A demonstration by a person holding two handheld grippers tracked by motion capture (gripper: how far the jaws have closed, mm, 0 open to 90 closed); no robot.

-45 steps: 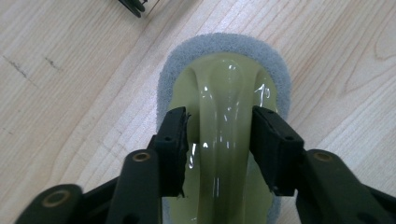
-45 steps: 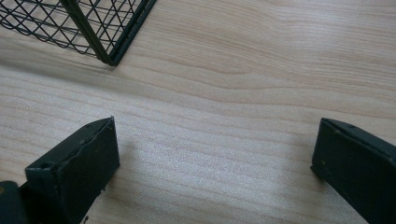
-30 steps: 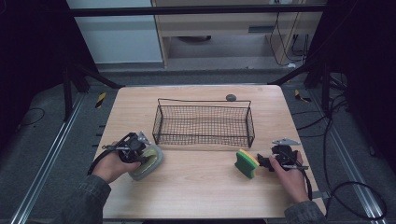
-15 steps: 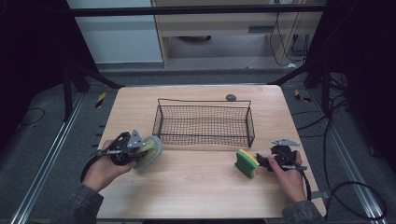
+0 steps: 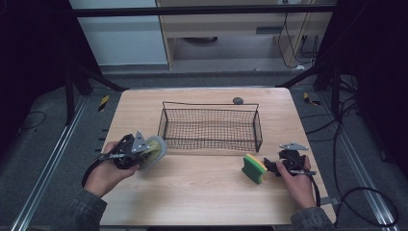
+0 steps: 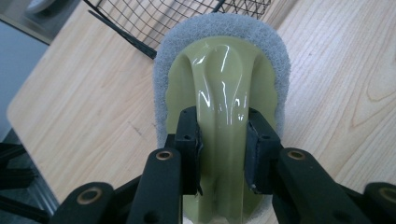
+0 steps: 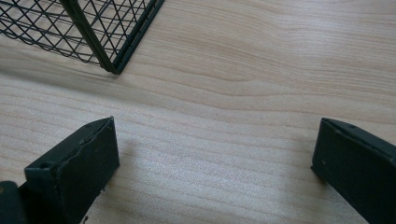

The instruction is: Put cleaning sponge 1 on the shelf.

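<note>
A scrubber with a pale green plastic handle and a grey scouring pad hangs just above the wooden table, left of the wire basket. My left gripper is shut on it. In the left gripper view both pads squeeze the handle's ridge, the left gripper pointing toward the basket. A green and yellow sponge lies on the table right of centre. My right gripper rests just to its right, apart from it. In the right gripper view, the right gripper is open over bare wood.
The black wire basket stands at mid-table, its near corner ahead of the right gripper. A small dark round object sits behind the basket by the far edge. Dark floor, cables and metal frames surround the table.
The left hand has lifted the scrubber off the table and tilted it up toward the basket. The right hand and the sponge have stayed put.
</note>
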